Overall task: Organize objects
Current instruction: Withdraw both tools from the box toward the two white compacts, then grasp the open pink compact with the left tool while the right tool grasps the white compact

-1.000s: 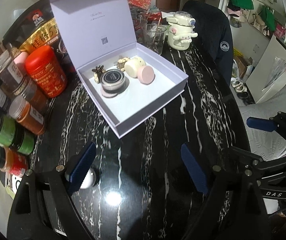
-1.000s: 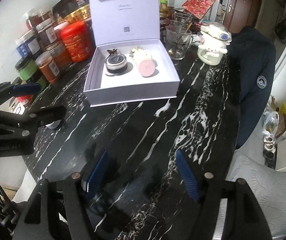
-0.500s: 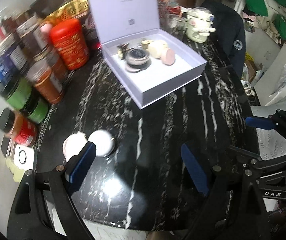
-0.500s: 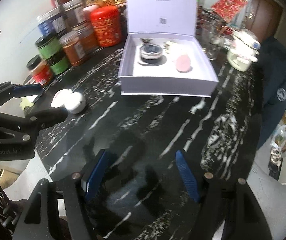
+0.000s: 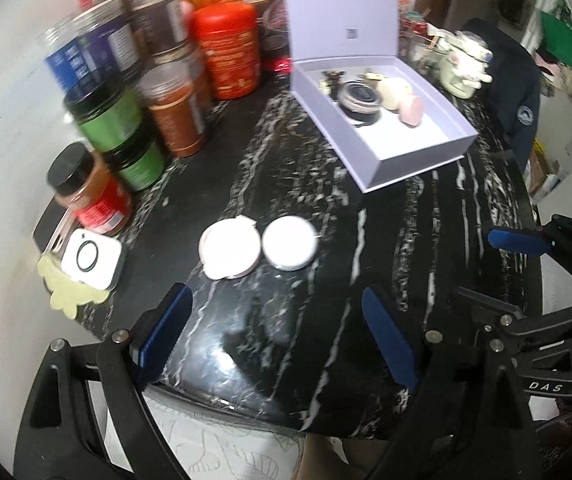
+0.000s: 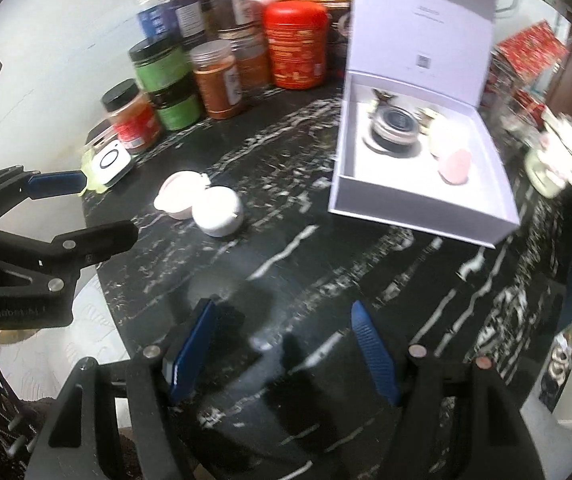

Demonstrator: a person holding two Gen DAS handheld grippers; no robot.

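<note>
Two round white compacts lie side by side on the black marble table: a pinkish one [image 5: 230, 252] [image 6: 180, 194] and a plain white one [image 5: 290, 243] [image 6: 218, 210]. Behind them stands an open lilac box [image 5: 381, 120] [image 6: 425, 152] with its lid up, holding a dark jar [image 5: 361, 98], a cream pot and a pink item. My left gripper [image 5: 278, 338] hovers open just in front of the compacts, nothing between its blue pads. Further right over bare table, my right gripper [image 6: 282, 350] is open and empty too.
Several spice jars and a red canister [image 5: 228, 52] crowd the back left. A small white device [image 5: 92, 256] lies at the left table edge. A cream figurine mug [image 5: 463, 66] and a dark jacket on a chair sit at the back right.
Both grippers have pulled back and to the left, away from the box. The two white compacts have come into full view ahead of the left gripper. Jaw openings look the same.
</note>
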